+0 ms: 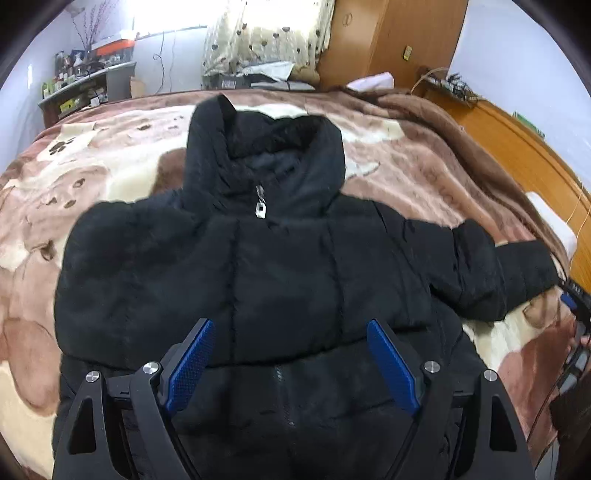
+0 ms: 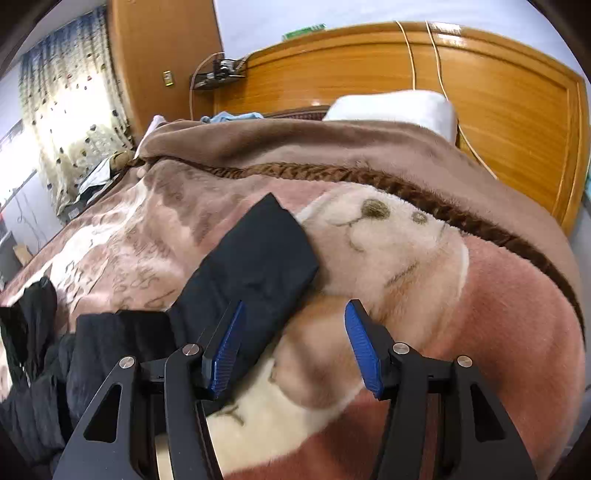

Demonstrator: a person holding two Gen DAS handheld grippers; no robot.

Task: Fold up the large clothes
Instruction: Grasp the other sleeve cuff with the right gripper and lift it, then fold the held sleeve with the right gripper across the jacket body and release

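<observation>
Black padded hooded jacket [image 1: 280, 266] lies front-up and spread flat on the plush brown, pink and cream blanket [image 1: 110, 155] that covers the bed. Hood points toward the far edge of the bed; zip closed up to the collar, silver zip pull [image 1: 260, 206] lying at the neck. One black padded sleeve [image 2: 251, 262] stretches out sideways, cuff resting on the blanket just beside a cream bear face printed in the pile [image 2: 388, 229].

Left gripper [image 1: 291, 365]: black frame, blue ribbed pads, jaws spread wide, hovering over the lower chest of the jacket. Nothing between the pads; contact with the fabric not evident.

Right gripper [image 2: 295, 347]: jaws parted, nothing clamped. Its left pad sits at the near edge of the sleeve, the right pad over bare blanket; the gap between shows only blanket. Touching or just above the sleeve: cannot tell. In the left wrist view this gripper shows only as a sliver at the right edge, near the cuff.

Surroundings: plain brown blanket layer [image 2: 332, 144] turned back toward a white pillow [image 2: 399, 107]; glossy orange-brown wooden headboard [image 2: 480, 92] with two yellow cords hanging over it; wooden wardrobe [image 1: 391, 40]; patterned cream curtain [image 1: 266, 33] at a bright window; cluttered grey shelf [image 1: 85, 81] by the far wall
</observation>
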